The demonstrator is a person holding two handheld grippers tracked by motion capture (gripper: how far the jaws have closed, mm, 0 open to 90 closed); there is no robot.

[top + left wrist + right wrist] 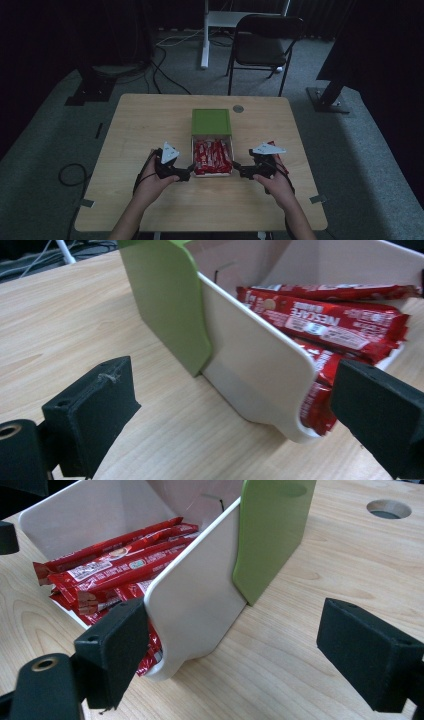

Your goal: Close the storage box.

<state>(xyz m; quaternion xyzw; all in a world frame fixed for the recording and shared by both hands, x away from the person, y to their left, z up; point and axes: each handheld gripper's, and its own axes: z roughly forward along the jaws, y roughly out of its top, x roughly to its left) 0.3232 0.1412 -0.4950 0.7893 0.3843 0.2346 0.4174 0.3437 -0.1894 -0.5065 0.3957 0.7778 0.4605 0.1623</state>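
A wooden table (150,130) is sitting on the grey floor (45,150). A box (212,172) with a green lid (211,121) is lying on it, holding red packets (212,156).

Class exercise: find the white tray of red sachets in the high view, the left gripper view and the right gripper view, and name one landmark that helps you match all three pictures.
High view: the white tray lies at table centre, between the two grippers.
Left gripper view: its side wall runs from upper centre to lower right, sachets behind it.
Right gripper view: its side wall stands at centre, sachets to its left.
Shared landmark: the green sleeve at the tray's far end.
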